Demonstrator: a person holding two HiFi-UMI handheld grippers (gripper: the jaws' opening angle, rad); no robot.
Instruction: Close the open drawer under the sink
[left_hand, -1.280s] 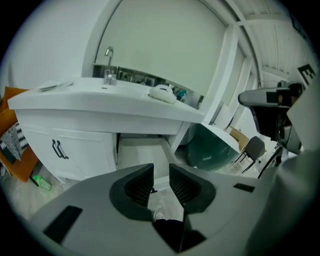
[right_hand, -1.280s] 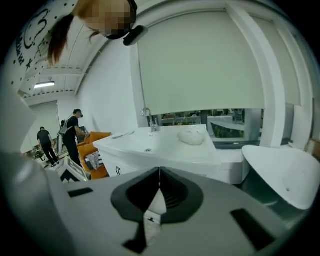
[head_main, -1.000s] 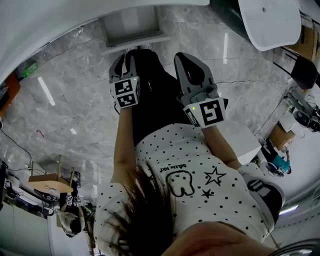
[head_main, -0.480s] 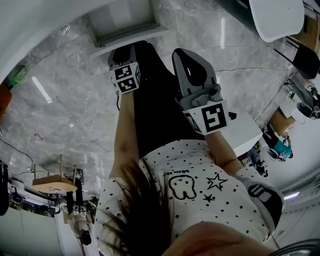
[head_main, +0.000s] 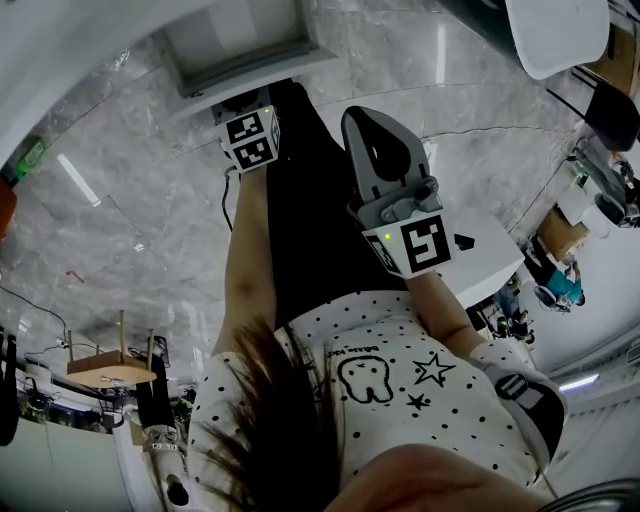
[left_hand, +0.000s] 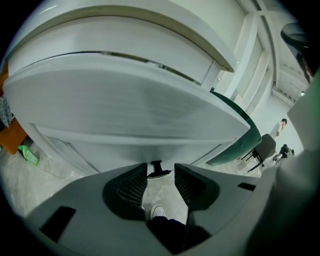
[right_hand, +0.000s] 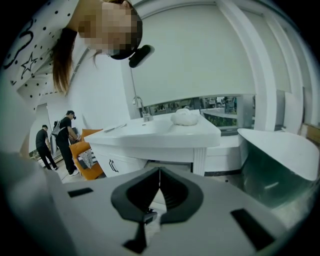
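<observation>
The open white drawer (head_main: 240, 42) shows at the top of the head view, seen from above. My left gripper (head_main: 238, 104) reaches down to its front edge. In the left gripper view the white drawer front (left_hand: 135, 115) fills the frame, and its small dark handle (left_hand: 159, 173) sits just past the fingertips of my left gripper (left_hand: 160, 167). Those jaws have opened wide within the last second and nothing is pressed between them. My right gripper (head_main: 366, 120) hangs beside it over the person's dark trousers, its jaws shut and empty, as the right gripper view (right_hand: 160, 172) confirms.
A grey marble floor (head_main: 120, 230) lies below. A white sink counter (right_hand: 165, 132) with a faucet (right_hand: 142, 109) stands ahead of the right gripper. Two people (right_hand: 65, 137) and an orange chair (right_hand: 87, 157) are at the left. A wooden stool (head_main: 100, 365) stands at the lower left.
My left gripper has moved up the picture, down toward the drawer's front edge. The right gripper has sunk a little with its jaws still shut.
</observation>
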